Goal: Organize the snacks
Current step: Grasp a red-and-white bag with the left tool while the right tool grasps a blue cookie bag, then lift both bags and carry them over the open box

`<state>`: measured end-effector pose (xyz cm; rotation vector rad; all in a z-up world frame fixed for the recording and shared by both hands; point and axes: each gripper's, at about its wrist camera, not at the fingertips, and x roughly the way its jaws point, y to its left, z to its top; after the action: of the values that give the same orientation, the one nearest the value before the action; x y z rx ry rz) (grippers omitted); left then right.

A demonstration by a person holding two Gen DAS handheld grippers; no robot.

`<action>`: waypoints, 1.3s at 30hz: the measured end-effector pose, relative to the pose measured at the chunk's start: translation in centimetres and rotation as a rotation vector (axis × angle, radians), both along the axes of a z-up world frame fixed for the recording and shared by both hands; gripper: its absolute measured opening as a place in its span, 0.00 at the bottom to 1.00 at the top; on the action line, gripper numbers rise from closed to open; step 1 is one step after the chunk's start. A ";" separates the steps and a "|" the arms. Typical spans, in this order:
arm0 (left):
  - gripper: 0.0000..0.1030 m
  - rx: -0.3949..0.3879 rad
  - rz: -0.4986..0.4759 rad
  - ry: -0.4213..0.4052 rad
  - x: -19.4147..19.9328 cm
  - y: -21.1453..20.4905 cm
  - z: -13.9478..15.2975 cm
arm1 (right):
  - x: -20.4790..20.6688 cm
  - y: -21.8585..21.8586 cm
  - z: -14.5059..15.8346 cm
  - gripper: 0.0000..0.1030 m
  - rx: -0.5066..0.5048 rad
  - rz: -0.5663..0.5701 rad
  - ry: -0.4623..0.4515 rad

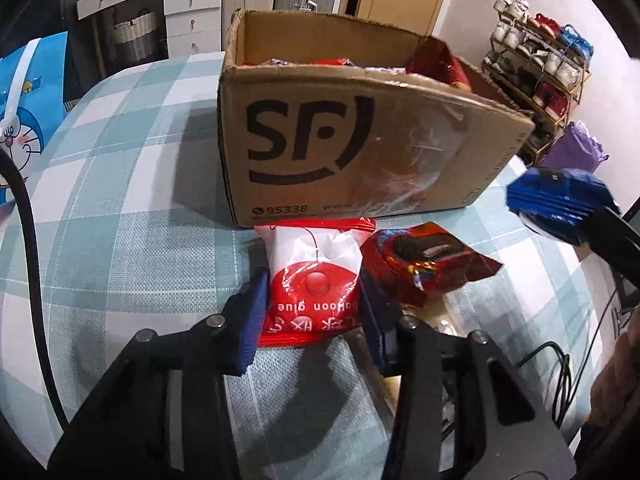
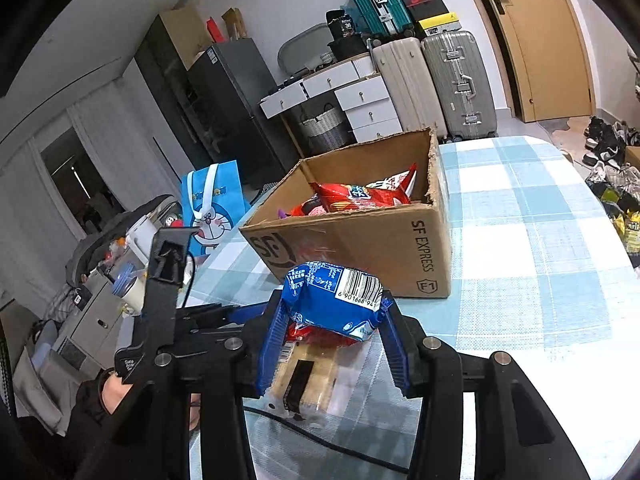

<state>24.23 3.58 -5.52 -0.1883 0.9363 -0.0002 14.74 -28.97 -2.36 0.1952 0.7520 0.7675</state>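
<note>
The left gripper [image 1: 312,308] points steeply down, fingers clamped on a packet. The right gripper [image 2: 332,320], at its two o'clock, grips another.

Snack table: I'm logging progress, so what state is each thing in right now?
Cardboard box: open, partly filled with snack bags.
Left gripper: shut on the red and white packet, which lies on the table.
Right gripper: shut on the blue packet, lifted.
Red cookie packet: lying loose on the tablecloth.
</note>
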 end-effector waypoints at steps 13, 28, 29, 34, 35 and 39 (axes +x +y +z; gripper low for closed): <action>0.39 -0.040 0.030 -0.104 -4.7 1.6 4.4 | -0.8 -1.0 1.5 0.44 0.009 -0.024 -0.041; 0.39 -0.042 0.020 -0.212 -6.7 0.9 11.8 | -1.0 -1.5 5.1 0.44 0.006 -0.063 -0.134; 0.39 -0.042 0.019 -0.219 -6.6 0.8 12.3 | -0.8 -1.5 5.3 0.44 0.003 -0.066 -0.138; 0.39 -0.031 0.020 -0.240 -5.6 1.0 13.5 | 0.2 -1.3 6.4 0.44 0.002 -0.082 -0.159; 0.39 -0.038 0.020 -0.236 -5.5 1.1 13.5 | 0.4 -1.2 6.5 0.43 0.002 -0.078 -0.168; 0.39 -0.040 0.015 -0.224 -5.4 1.0 13.1 | 1.2 -0.8 4.6 0.40 -0.039 -0.075 -0.120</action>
<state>18.85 4.55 7.55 -0.2279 0.7117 -0.0254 15.94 -29.77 2.19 0.1398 0.6421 0.6866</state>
